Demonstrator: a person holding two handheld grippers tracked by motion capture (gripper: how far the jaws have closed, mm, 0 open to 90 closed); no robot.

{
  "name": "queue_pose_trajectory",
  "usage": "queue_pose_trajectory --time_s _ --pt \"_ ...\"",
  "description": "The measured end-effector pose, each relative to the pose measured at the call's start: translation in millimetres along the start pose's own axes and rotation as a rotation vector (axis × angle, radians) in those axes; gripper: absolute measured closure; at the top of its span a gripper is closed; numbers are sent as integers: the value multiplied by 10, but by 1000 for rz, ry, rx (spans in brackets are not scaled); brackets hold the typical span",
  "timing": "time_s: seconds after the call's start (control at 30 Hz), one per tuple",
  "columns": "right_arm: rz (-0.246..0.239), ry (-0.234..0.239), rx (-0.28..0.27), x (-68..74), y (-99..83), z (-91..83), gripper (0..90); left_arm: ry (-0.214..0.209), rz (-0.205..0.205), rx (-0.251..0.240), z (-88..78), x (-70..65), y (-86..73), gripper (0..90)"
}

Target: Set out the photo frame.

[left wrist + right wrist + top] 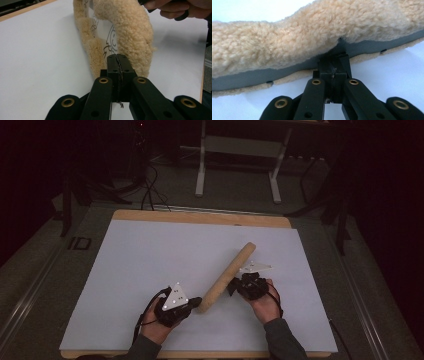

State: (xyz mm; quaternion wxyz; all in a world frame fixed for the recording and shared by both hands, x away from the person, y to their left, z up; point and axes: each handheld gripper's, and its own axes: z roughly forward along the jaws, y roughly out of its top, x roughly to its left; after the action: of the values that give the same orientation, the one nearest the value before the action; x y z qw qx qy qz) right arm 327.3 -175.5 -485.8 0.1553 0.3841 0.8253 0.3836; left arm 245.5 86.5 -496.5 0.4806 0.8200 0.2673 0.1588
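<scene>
A tan fleece roll (229, 276) lies slantwise on the white sheet, from the front middle toward the back right. Its inner side shows a pale printed lining (110, 37) between the fleece folds (130, 30). My left gripper (196, 302) is at the roll's near end, jaws pressed together on its thin edge (117, 58). From the right side, my right gripper (234, 285) meets the roll's middle, shut on the grey edge under the fleece (334, 60). The pile (299, 42) bulges over the right jaws.
The white sheet (150, 270) covers a wooden board (200, 216) whose edge shows at the back. Behind the table stand a white frame's legs (200, 175), with cables on the floor (150, 195). The right hand (180, 7) appears in the left gripper view.
</scene>
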Motion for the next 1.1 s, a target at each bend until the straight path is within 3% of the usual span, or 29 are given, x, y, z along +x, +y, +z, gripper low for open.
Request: queue_pose_trajectory --time_s 0.3,1.1 --pt "-3 5 5 6 4 5 900 -25 21 2 34 -83 21 900" --pt "10 56 8 62 33 42 900 -46 29 -9 132 -221 60 900"
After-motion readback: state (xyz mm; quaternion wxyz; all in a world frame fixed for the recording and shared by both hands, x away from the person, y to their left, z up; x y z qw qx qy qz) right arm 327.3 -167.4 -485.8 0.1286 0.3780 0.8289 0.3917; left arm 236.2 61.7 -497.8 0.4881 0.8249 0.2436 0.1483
